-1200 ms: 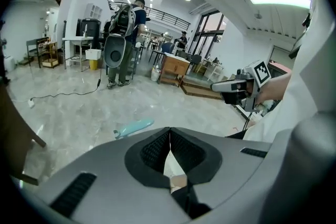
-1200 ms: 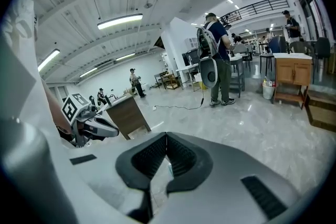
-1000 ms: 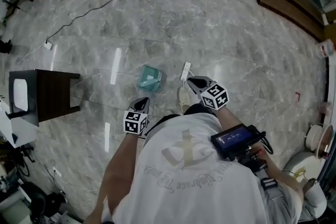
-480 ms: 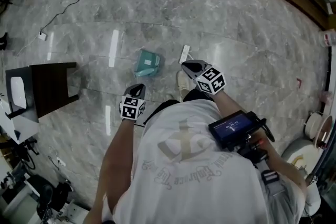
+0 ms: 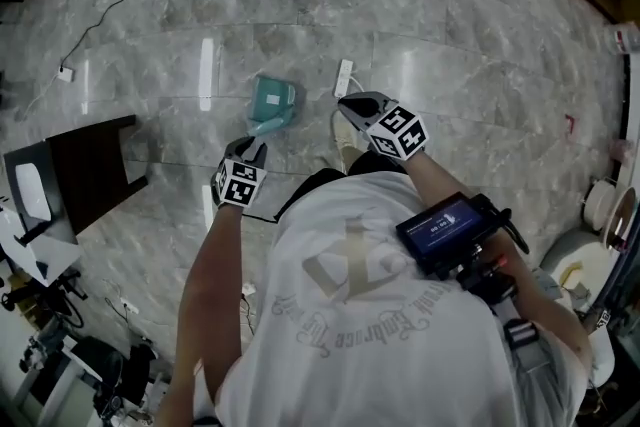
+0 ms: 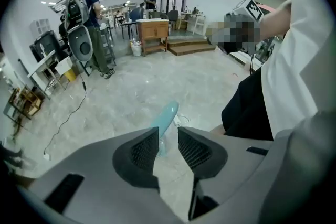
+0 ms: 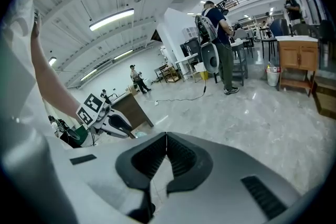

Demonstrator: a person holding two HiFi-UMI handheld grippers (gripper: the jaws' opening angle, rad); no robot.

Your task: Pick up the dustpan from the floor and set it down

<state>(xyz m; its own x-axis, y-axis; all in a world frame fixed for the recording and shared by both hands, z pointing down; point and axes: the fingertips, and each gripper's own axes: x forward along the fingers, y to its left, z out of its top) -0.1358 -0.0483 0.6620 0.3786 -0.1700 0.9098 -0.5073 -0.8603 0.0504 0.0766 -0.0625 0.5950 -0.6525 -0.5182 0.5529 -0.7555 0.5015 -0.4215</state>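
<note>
Reach step. Left gripper point(image 5: 252, 147), jaws just opening, nothing between them; dustpan point(image 5: 272, 102) at its 1 o'clock. Right gripper point(image 5: 350, 103) clenched, empty. Next, likely: lower, straddle handle point(image 6: 164, 120), close.

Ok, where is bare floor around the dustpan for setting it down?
The grey marble floor is bare beyond the teal plastic dustpan and the white power strip, and between dustpan and dark wooden table. Crowded: near the person's shoe, beside the strip.

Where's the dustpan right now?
In the head view the dustpan lies on the floor, left of centre, between the dark table and the white power strip.
</note>
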